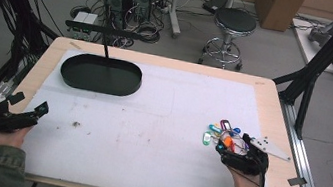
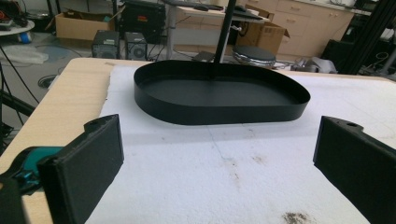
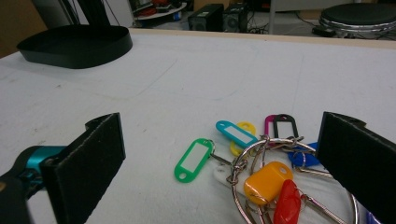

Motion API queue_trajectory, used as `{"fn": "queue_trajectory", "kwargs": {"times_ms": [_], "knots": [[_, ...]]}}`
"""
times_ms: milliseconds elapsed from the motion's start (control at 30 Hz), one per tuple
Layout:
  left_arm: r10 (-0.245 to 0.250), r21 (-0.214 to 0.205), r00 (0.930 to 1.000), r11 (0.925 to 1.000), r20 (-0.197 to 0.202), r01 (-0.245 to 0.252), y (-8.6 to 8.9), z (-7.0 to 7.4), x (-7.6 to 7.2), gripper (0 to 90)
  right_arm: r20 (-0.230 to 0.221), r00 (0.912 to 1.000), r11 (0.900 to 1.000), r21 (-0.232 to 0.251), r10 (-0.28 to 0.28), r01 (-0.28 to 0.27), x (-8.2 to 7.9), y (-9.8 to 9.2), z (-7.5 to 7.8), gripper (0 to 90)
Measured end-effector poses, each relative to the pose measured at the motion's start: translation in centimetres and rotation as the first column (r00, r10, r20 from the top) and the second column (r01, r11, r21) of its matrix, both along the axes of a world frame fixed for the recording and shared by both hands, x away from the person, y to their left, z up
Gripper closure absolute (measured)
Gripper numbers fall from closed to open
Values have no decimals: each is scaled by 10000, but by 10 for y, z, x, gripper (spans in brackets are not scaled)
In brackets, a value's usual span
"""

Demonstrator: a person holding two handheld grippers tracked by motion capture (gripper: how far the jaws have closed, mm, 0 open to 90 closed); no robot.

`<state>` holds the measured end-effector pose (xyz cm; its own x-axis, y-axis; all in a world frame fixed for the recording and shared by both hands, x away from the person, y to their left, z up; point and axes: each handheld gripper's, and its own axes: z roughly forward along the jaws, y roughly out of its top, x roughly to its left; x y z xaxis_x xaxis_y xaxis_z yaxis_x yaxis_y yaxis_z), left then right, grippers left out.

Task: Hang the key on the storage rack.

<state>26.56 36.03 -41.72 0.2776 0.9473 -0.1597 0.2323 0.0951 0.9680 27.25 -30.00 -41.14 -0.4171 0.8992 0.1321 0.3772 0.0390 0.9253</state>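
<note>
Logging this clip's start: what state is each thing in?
Left hand-held gripper: open, holding nothing.
Right hand-held gripper: open, around the key tags, not gripping.
Bunch of key tags: lying on the white mat.
Black tray: upright, empty.

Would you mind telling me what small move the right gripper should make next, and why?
Probably ease the right gripper down and slightly forward, then close it on the bunch of key tags. Its fingers stand wide open with the metal ring lying on the white mat between them, not yet touched. The black tray sits far off.
</note>
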Motion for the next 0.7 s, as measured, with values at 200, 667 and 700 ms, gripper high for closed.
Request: {"fn": "queue_trajectory", "kwargs": {"times_ms": [200,667,700], "knots": [[-7,-71,10000,10000,8,7,0,0,0,21,-30,10000,10000,35,49,-49,-1,-1,0,5],[4,-107,10000,9999,-2,-4,0,-1,0,21,-199,9998,9999,-71,77,-78,1,0,0,5],[1,-108,10000,9999,0,-1,0,-1,0,21,-199,9998,9999,-71,77,-78,1,0,0,5]]}}
